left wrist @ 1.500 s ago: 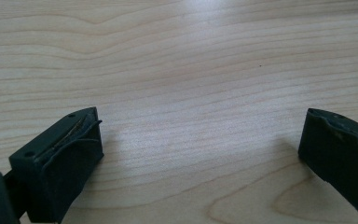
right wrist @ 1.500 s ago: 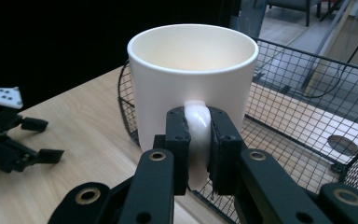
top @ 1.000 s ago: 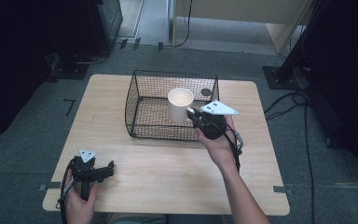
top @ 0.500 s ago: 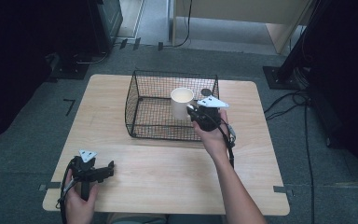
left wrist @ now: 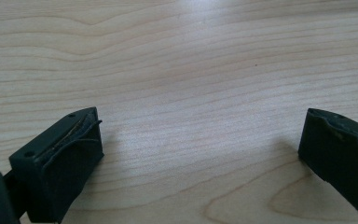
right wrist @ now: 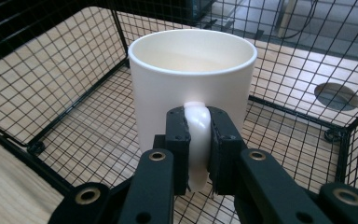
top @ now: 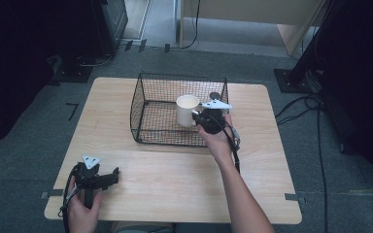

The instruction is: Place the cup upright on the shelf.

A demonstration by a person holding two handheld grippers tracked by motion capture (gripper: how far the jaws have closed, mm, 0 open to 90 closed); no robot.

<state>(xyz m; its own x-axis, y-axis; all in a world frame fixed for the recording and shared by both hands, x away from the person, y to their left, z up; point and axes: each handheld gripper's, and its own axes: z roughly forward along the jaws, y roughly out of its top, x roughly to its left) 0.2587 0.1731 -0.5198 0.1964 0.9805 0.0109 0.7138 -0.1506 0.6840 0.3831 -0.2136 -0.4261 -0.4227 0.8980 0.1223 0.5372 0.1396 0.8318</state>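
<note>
We see a plain white mug (right wrist: pixel 193 88), upright, glossy and empty, with a thick rounded rim. The right claw (right wrist: pixel 198 140) is clamped on its handle (right wrist: pixel 196 135), so the mug's body stands just ahead of the jaws, inside the black wire basket (top: pixel 148 124). Our left claw (left wrist: pixel 200 154) hangs jaws apart over the bare wood table (left wrist: pixel 191 70).

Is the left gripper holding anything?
No: in its own view the left gripper has its jaws wide apart with just bare table between them.
</note>
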